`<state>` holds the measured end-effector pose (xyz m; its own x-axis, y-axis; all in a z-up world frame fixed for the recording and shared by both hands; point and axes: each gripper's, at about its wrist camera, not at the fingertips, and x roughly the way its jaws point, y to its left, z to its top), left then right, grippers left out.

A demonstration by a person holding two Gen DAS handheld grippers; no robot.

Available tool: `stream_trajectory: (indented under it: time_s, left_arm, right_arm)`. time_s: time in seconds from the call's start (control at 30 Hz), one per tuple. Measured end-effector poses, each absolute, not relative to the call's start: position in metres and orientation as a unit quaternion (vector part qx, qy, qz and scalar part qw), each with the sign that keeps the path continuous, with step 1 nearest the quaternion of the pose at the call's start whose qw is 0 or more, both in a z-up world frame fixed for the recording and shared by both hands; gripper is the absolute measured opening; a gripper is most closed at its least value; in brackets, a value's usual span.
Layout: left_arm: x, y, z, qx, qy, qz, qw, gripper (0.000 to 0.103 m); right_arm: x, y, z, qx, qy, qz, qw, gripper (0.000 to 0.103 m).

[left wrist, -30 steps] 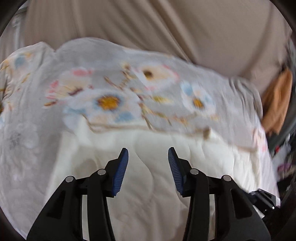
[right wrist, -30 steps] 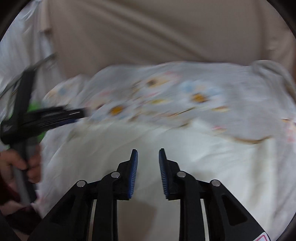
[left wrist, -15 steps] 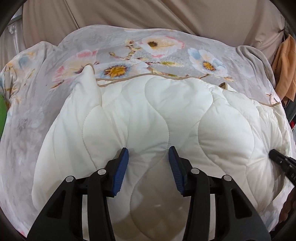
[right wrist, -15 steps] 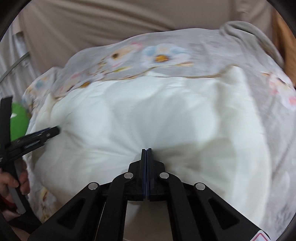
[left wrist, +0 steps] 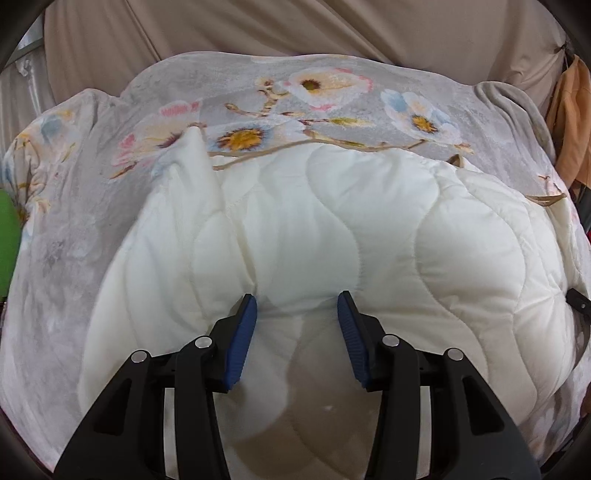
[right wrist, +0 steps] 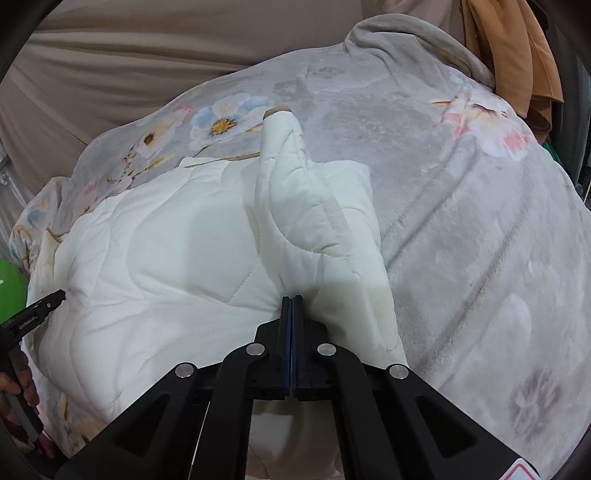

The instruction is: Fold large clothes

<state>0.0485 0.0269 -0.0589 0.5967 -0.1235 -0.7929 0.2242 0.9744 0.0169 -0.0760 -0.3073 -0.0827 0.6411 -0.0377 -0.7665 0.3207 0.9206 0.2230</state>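
Pinching nothing in your closed right gripper (right wrist: 291, 306), left gripper (left wrist: 295, 325) half-open and empty, you've half-folded the white quilt (left wrist: 332, 240); more folds remain.

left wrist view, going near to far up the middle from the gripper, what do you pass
left gripper, jaws apart and pads not pinching → white quilted comforter → tan piping edge → grey floral blanket → beige curtain
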Motion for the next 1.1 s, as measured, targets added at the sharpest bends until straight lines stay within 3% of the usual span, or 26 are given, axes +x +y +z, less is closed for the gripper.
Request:
stream_trajectory:
  time_s: [0.17,0.27,0.33,0.4,0.43,0.5,0.57,0.63,0.73,0.83,1.0,1.1]
  left_arm:
    - [0.067,0.071,-0.037,-0.02,0.448,-0.058,0.892,0.044]
    - [0.089,0.087,-0.018,-0.063,0.433,-0.053,0.898,0.053]
    - [0.107,0.09,-0.011,-0.089,0.428,-0.058,0.898,0.067]
    - [0.132,0.088,-0.01,-0.108,0.431,-0.058,0.894,0.079]
    - [0.143,0.087,-0.013,-0.114,0.438,-0.056,0.89,0.086]
    - [0.167,0.086,-0.028,-0.131,0.462,-0.039,0.876,0.086]
    - [0.181,0.088,-0.044,-0.161,0.482,-0.04,0.86,0.073]
    - [0.183,0.092,-0.055,-0.178,0.495,-0.042,0.85,0.013]
    - [0.158,0.107,-0.031,-0.21,0.44,-0.052,0.871,0.01]
    - [0.143,0.113,-0.012,-0.205,0.412,-0.06,0.886,0.011]
    - [0.177,0.083,-0.077,-0.126,0.48,-0.032,0.867,0.014]
    - [0.182,0.072,-0.08,-0.09,0.479,-0.01,0.873,0.019]
  right_arm:
    - [-0.085,-0.319,-0.056,0.199,0.382,-0.125,0.894,0.004]
    - [-0.075,-0.328,-0.033,0.211,0.356,-0.125,0.902,0.019]
    - [-0.057,-0.335,-0.02,0.215,0.343,-0.124,0.906,0.045]
    - [-0.036,-0.341,-0.013,0.216,0.334,-0.131,0.908,0.063]
    - [-0.023,-0.346,-0.014,0.223,0.333,-0.134,0.906,0.069]
    - [0.003,-0.356,-0.024,0.242,0.351,-0.145,0.893,0.07]
    - [0.025,-0.359,-0.039,0.25,0.381,-0.142,0.879,0.069]
    - [0.042,-0.351,-0.052,0.251,0.425,-0.095,0.864,0.011]
    - [0.01,-0.335,-0.007,0.254,0.315,-0.031,0.914,0.009]
    - [-0.016,-0.339,0.015,0.263,0.262,-0.041,0.928,0.009]
    - [0.03,-0.352,-0.073,0.226,0.409,-0.105,0.878,0.01]
    - [0.036,-0.35,-0.077,0.217,0.421,-0.122,0.872,0.015]
